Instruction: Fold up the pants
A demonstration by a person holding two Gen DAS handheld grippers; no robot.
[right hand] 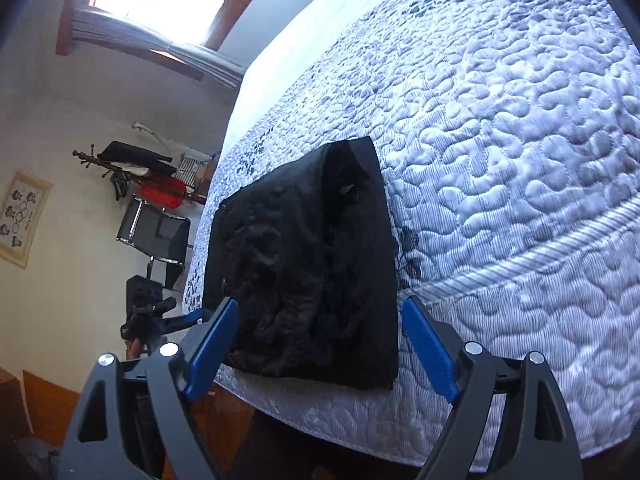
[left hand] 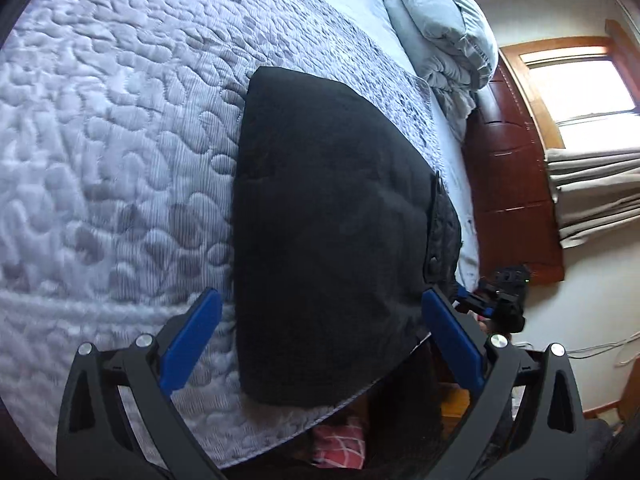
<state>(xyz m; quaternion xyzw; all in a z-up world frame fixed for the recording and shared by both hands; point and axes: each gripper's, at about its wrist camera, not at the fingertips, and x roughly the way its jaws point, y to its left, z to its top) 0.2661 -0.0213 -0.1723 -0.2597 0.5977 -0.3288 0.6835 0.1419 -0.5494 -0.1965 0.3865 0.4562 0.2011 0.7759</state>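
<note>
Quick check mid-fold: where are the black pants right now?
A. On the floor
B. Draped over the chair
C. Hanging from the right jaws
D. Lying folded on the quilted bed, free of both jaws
D: the pants lie as a folded block on the bed, with both sets of jaws open and clear of them.

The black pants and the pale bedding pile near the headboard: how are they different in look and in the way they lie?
The black pants lie folded into a flat, compact block with fairly straight edges; the pale bedding pile is bulky, rumpled and heaped. The pants sit near the edge of the quilted mattress, while the pile lies against the wooden headboard. Both rest on the bed, untouched by either gripper.
</note>
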